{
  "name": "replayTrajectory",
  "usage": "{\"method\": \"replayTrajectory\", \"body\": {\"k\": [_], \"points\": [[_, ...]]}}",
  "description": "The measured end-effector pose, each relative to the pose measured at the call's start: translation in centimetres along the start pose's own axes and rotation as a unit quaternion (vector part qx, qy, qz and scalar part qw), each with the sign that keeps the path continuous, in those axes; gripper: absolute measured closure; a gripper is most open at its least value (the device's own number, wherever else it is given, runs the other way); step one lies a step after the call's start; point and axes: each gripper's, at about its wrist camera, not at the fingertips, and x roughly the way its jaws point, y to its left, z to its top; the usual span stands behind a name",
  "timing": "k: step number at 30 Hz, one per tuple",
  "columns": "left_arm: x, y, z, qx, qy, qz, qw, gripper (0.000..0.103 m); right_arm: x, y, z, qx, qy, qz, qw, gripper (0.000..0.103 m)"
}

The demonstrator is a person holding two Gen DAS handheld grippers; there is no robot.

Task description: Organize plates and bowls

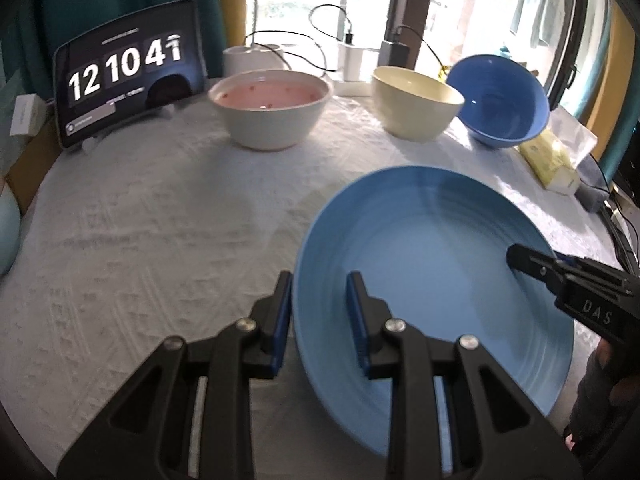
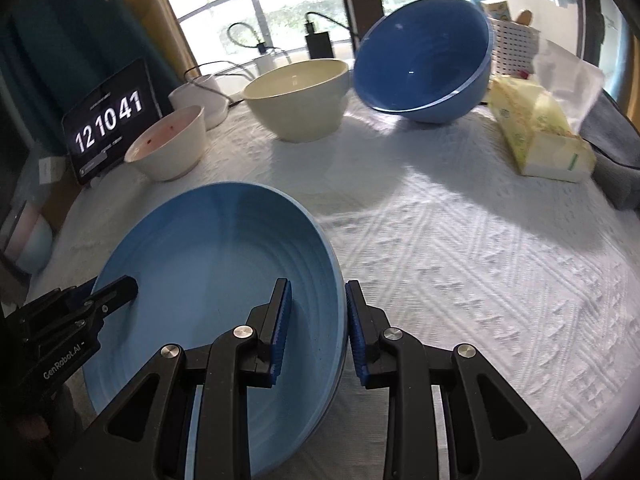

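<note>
Left wrist view: left gripper [image 1: 320, 312] fingers clamped on near-left rim of light blue plate [image 1: 432, 272]; right gripper [image 1: 536, 264] grips opposite rim. Plate tilted, apparently raised off counter [image 1: 160, 220]. Advice: keep both hands level and matched so rim does not slip.

Right wrist view: right gripper [image 2: 318, 320] fingers clamped on plate [image 2: 208, 264] rim, left gripper [image 2: 116, 292] across. White textured cloth covers counter [image 2: 460, 260]; pink bowl [image 2: 168, 148], cream bowl [image 2: 298, 98], tipped dark blue bowl [image 2: 424, 60] stand behind, tissue pack [image 2: 536, 132] right, clock tablet [image 2: 108, 120] left, bright window beyond.
</note>
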Motion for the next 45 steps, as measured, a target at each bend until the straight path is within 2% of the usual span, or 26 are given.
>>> {"method": "replayTrajectory", "body": {"k": [26,45], "points": [[-0.7,8.6,0.5,-0.054,-0.026,0.027,0.9979,0.075,3.5,8.8,1.9,-0.061,0.017,0.016,0.998,0.074],[-0.8,12.1,0.7,-0.072,-0.037,0.053,0.9953,0.075,5.6,12.5,3.1,-0.099,0.013,0.034,0.994,0.073]]}}
